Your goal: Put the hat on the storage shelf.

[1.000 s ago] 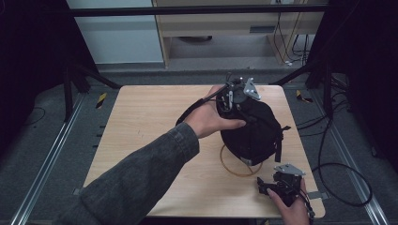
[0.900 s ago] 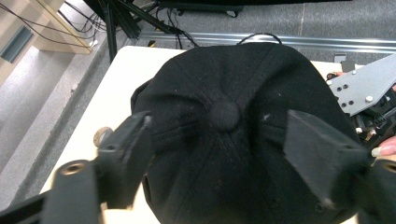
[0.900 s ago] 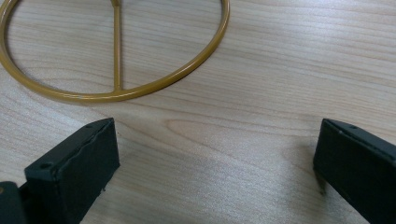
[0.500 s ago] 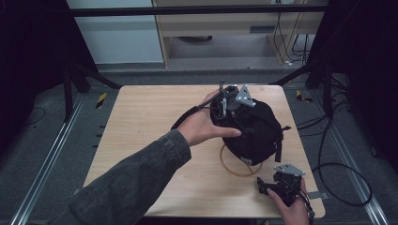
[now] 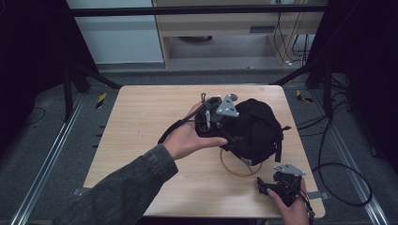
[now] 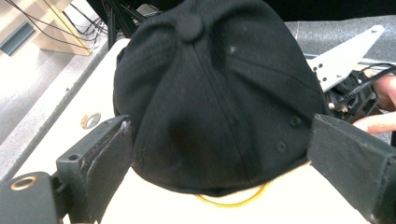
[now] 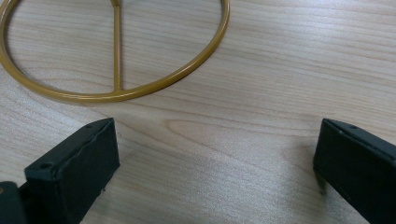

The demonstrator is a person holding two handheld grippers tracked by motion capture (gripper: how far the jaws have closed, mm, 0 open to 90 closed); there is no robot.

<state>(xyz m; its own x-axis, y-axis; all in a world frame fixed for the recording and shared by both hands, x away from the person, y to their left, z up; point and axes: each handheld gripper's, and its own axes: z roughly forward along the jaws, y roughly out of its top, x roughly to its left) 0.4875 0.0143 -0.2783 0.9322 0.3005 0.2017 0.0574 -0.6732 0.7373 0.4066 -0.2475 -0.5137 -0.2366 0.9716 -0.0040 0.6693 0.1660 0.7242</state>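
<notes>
The black cap [image 6: 219, 93] lies between the left tongs [image 6: 219, 154], whose jaws have just opened wide; right tongs [image 7: 215, 168] stand open, empty, near the gold ring [image 7: 116, 51].

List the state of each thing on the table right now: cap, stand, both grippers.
black cap: sitting crown-up on the stand, between the left jaws, pads apparently not pressing it.
gold wire stand: ring base flat on the table, upper part hidden under the cap.
left gripper: open, jaws just been opening, cap between them.
right gripper: open, nothing between the jaws, low over the table near the ring.
</notes>
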